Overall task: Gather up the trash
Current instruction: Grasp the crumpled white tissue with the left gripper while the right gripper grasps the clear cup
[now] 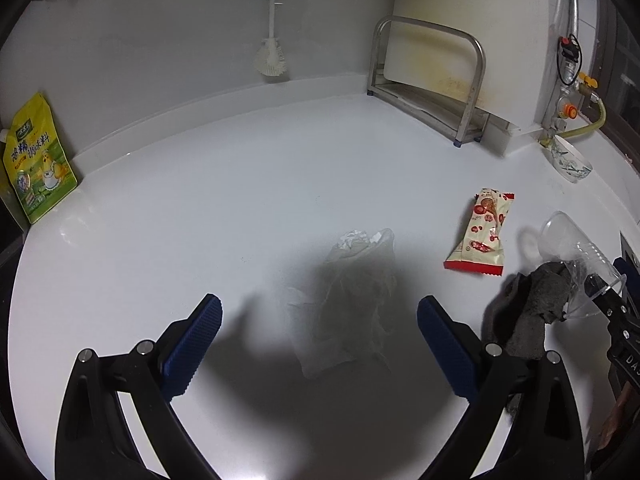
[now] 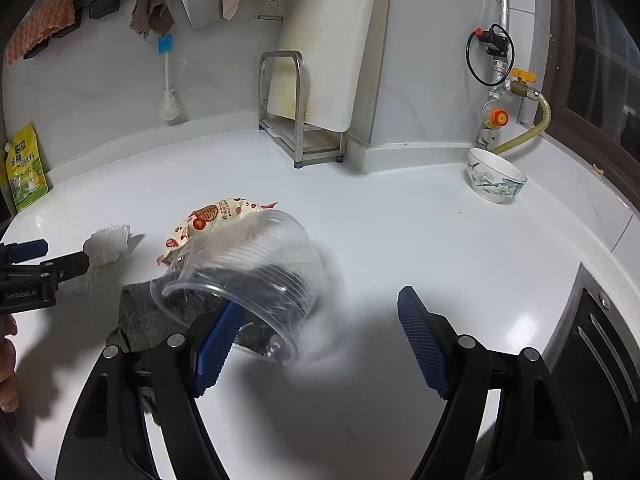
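Observation:
A crumpled white tissue (image 1: pixel 352 300) lies on the white counter between and just ahead of my open left gripper (image 1: pixel 320 344); it also shows in the right wrist view (image 2: pixel 108 246). A red and cream snack wrapper (image 1: pixel 482 232) lies to its right, also seen from the right (image 2: pixel 208 222). A clear plastic cup (image 2: pixel 248 280) lies on its side over a grey cloth (image 2: pixel 148 316), blurred. My right gripper (image 2: pixel 316 340) is open; its left finger (image 2: pixel 218 344) is at the cup's rim. The cup (image 1: pixel 576 256) and cloth (image 1: pixel 532 308) also show in the left view.
A yellow-green pouch (image 1: pixel 36 160) stands at the far left. A steel rack (image 1: pixel 428 80) with a white cutting board, a brush (image 1: pixel 270 52) and a patterned bowl (image 2: pixel 494 180) line the back. A gas valve and hose (image 2: pixel 516 92) are at the right. A dark stove edge (image 2: pixel 600 340) is at the right front.

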`<state>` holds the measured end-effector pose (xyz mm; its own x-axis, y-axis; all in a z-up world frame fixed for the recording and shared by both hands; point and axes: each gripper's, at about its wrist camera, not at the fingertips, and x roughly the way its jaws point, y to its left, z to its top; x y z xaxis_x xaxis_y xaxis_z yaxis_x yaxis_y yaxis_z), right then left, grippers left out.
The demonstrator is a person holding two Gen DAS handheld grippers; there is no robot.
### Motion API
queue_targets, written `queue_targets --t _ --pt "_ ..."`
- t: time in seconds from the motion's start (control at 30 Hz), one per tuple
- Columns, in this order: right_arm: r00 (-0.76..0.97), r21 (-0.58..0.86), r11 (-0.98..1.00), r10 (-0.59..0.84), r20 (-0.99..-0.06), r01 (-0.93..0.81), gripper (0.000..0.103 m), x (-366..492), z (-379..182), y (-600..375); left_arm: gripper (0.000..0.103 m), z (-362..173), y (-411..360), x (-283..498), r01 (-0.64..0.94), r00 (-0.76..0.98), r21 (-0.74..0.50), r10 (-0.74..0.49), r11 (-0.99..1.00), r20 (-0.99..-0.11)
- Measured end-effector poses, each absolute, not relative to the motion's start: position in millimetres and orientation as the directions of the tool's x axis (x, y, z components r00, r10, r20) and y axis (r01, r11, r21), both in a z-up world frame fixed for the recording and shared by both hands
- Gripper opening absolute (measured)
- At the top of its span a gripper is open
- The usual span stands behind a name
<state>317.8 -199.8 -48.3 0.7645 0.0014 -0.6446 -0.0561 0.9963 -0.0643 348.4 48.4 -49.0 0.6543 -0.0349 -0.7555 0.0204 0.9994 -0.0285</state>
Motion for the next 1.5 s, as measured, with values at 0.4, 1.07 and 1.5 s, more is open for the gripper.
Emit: queue_targets --t 0.4,1.07,1.5 --pt "0.766 -0.019 0.997 0.046 -0.641 -0.076 0.013 320.3 -49.8 -196.4 0.096 -60.3 49.4 370.0 -0.008 0.625 -0.022 -0.012 1.0 -0.78" --pt "0.778 0.068 0.996 0.087 -0.622 -0.057 0.01 268.9 -37.2 -191.1 0.022 -64.0 37.5 379.3 0.062 0.614 0.006 -0.034 0.998 -0.789" --pt "0.759 0.131 0.991 0.098 -0.644 -0.017 0.01 228.6 -37.1 -188.1 0.017 -54.6 43.9 371.2 0.046 0.658 -0.001 -0.031 0.999 -0.752"
